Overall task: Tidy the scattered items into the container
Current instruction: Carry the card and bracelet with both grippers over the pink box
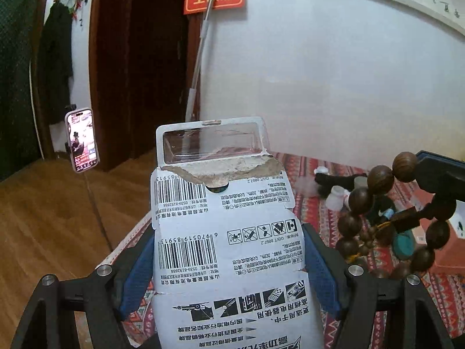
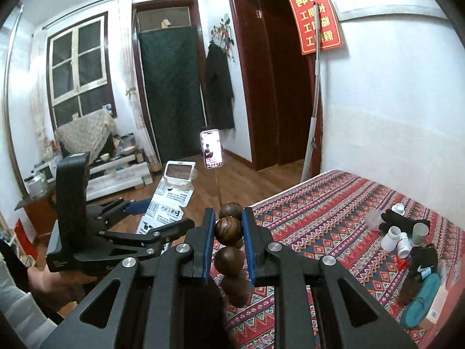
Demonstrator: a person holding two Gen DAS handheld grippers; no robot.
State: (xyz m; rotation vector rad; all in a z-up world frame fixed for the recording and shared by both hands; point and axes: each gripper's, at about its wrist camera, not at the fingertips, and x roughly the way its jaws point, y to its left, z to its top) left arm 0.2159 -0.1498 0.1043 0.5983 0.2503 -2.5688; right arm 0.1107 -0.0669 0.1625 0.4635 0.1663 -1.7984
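Observation:
My left gripper [image 1: 228, 247] is shut on a white battery blister card [image 1: 226, 232], its blue pads pressing both side edges; the torn card stands upright with its empty clear blister on top. In the right wrist view the same card [image 2: 171, 200] sticks out of the left gripper [image 2: 162, 215], held up over the floor left of the bed. A string of brown wooden beads [image 2: 228, 229] is pinched between the blue pads of my right gripper [image 2: 228, 218]. The beads [image 1: 386, 215] hang in a loop from the right gripper [image 1: 412, 218] above the bed.
A bed with a red patterned cover [image 2: 319, 218] carries white bottles [image 2: 391, 238], a black glove [image 2: 404, 221], a cup, a dark sock and a teal item [image 2: 421, 302] beside a pinkish box [image 1: 450, 250]. A phone on a stand [image 2: 212, 148] and a leaning pole [image 2: 314, 110] stand beyond.

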